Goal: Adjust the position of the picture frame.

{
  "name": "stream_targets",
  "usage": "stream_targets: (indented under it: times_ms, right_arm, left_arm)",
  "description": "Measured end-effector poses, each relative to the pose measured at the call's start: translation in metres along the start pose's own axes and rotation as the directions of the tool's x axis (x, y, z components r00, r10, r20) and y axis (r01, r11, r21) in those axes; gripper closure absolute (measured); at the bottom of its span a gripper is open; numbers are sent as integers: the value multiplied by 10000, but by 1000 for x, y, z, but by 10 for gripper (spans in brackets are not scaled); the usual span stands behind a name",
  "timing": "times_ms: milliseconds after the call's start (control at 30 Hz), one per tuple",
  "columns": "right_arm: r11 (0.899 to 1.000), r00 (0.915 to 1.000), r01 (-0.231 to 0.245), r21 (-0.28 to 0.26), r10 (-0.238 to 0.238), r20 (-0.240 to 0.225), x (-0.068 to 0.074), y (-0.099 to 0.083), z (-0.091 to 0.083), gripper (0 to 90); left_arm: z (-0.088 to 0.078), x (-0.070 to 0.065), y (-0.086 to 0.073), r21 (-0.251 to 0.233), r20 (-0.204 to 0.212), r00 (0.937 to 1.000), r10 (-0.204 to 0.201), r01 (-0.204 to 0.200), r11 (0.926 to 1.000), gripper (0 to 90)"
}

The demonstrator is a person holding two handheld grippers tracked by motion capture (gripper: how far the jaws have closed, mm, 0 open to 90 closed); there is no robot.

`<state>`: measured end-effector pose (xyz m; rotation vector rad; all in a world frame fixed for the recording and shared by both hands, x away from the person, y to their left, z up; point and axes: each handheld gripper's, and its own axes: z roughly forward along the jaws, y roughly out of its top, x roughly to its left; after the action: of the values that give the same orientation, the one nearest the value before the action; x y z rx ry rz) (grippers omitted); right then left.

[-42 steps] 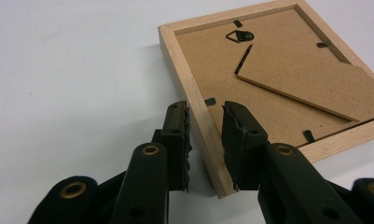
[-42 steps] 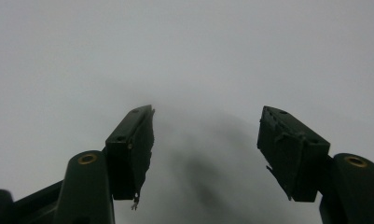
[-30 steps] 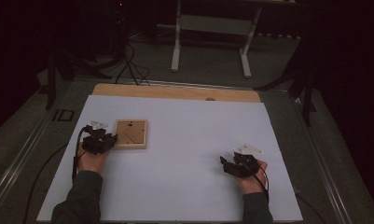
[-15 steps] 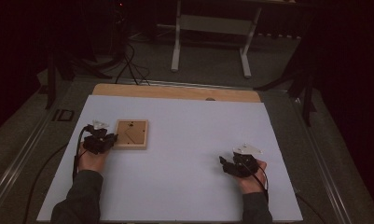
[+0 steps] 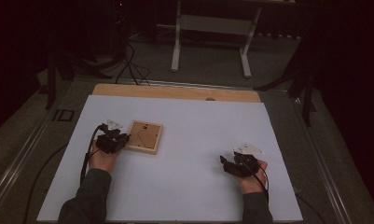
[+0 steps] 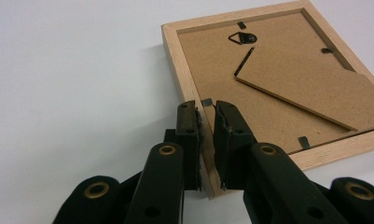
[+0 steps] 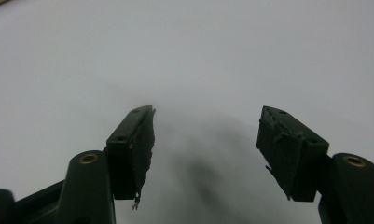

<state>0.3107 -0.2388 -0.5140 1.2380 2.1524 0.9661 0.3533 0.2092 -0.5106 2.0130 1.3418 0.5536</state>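
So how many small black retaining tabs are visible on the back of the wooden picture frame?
4: top edge, right edge, bottom edge, and at the left gripper. None seem hidden.

You worked at a table [image 5: 184, 196] covered by a white sheet, with a strip of bare light wood [image 5: 175, 92] left showing along its far edge. A small dark spot [image 5: 210, 99] sat on that strip, right of its middle. Beyond the far edge you had grey floor, and on it stood a white metal stand [image 5: 212, 28] with two legs reaching toward you. Left of the stand, black cables [image 5: 128, 60] trailed across the floor. A metal rail [image 5: 17, 158] ran along the table's left side, another [image 5: 327, 163] along its right, and a dark post [image 5: 308, 88] stood at the far right
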Motion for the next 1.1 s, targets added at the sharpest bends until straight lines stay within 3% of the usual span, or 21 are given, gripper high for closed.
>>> stream_targets:
  times_ms: [367,600,800,833,867,933,1100]
  right_arm:
    - [10000,10000,12,-73,-12,-8,0,0,0,360]
    - [9999,10000,26,-99,-26,-10,0,0,-1,360]
    - [9999,10000,32,-111,-32,-12,0,0,-1,360]
    - [9999,10000,47,-143,-47,-18,0,1,-1,362]
    - [9999,10000,52,-160,-52,-14,0,1,-1,363]
    - [9998,10000,36,-174,-37,-18,0,1,-1,366]
    - [9998,10000,71,-208,-71,-18,1,1,-1,371]
  left_arm:
    - [8,-21,7,-39,449,9972,601,-600,9982,808]
    - [12,-39,11,-174,888,9898,1111,-1099,9938,808]
    - [15,-53,13,-274,1193,9803,1572,-1550,9875,808]
    - [16,-63,14,-301,1383,9717,1915,-1891,9815,808]
    - [16,-63,14,-301,1383,9717,1915,-1891,9815,808]
    - [17,-72,15,-385,1613,9619,2209,-2175,9753,808]
    - [16,-86,13,-491,1936,9481,2521,-2472,9677,808]
